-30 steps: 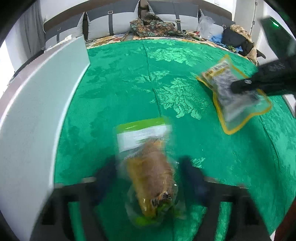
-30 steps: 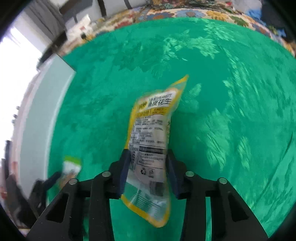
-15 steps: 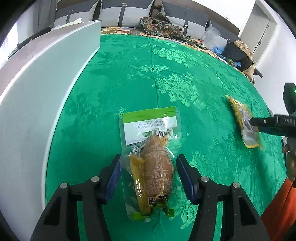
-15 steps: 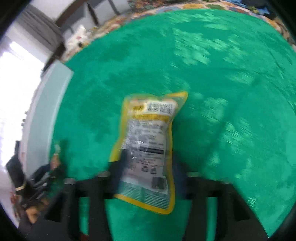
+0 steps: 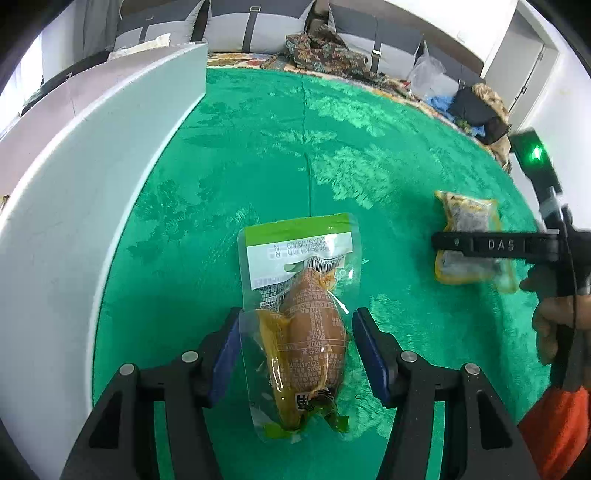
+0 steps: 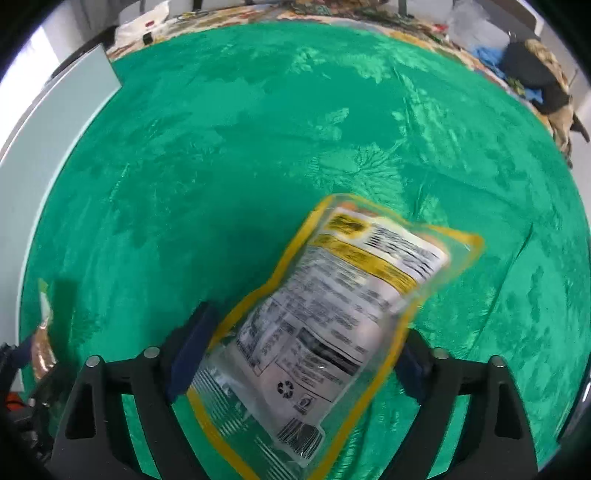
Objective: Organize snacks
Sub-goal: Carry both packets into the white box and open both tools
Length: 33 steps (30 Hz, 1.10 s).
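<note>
A clear pouch with a green top and a brown snack inside [image 5: 299, 332] sits between the blue pads of my left gripper [image 5: 295, 321], which is shut on it over the green cloth [image 5: 258, 147]. It also shows at the far left edge as the green-topped pouch [image 6: 42, 328]. A yellow-edged pouch [image 6: 325, 317] lies tilted to the right between the spread fingers of my right gripper [image 6: 301, 343]. Those jaws are opening and the pads do not press it. From the left wrist, the yellow-edged pouch [image 5: 467, 240] rests on the cloth behind one black finger [image 5: 491, 245].
A long white box [image 5: 74, 221] runs along the left side of the cloth. Grey sofa cushions [image 5: 258, 29] and piled clothes and bags [image 5: 476, 107] line the far edge. A person's hand [image 5: 554, 321] holds the right gripper.
The right gripper's jaws have spread and let the yellow-edged pouch go; it dropped from hanging upright onto the cloth and tipped rightward. The left gripper shifted a little with its pouch.
</note>
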Motion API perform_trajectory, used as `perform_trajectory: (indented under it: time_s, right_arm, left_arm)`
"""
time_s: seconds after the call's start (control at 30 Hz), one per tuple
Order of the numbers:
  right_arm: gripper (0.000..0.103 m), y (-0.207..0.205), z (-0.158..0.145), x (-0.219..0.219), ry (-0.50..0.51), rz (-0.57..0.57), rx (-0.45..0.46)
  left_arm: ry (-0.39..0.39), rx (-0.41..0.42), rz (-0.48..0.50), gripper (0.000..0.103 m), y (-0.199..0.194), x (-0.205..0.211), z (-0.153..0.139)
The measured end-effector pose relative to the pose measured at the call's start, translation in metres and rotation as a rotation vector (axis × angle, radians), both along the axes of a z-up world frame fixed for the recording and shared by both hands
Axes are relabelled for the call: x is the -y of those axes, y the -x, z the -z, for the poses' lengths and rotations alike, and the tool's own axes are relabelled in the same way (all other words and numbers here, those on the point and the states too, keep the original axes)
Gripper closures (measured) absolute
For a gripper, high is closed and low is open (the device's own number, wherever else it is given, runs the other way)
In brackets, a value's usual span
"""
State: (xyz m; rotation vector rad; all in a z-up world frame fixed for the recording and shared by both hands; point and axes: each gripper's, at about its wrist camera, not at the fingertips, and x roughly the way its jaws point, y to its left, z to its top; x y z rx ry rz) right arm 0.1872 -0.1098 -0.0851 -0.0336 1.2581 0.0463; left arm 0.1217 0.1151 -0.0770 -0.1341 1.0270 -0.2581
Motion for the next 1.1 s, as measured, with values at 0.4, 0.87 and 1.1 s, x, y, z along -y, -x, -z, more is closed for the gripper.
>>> perform_trajectory:
  time_s: [0.4, 0.87, 1.1]
  right_arm:
    - [0.063, 0.039, -0.039, 0.046, -0.384, 0.056, 0.047]
    - [0.077, 0.015, -0.161, -0.075, -0.542, -0.222, 0.231]
    - [0.077, 0.008, -0.21, -0.194, -0.689, -0.404, 0.233]
  left_arm:
    - [0.22, 0.03, -0.033, 0.044, 0.004, -0.017, -0.058]
    - [0.216, 0.229, -0.301, 0.044, 0.01, -0.19, -0.163]
    - [0.085, 0.2, -0.454, 0.044, 0.018, -0.27, -0.143]
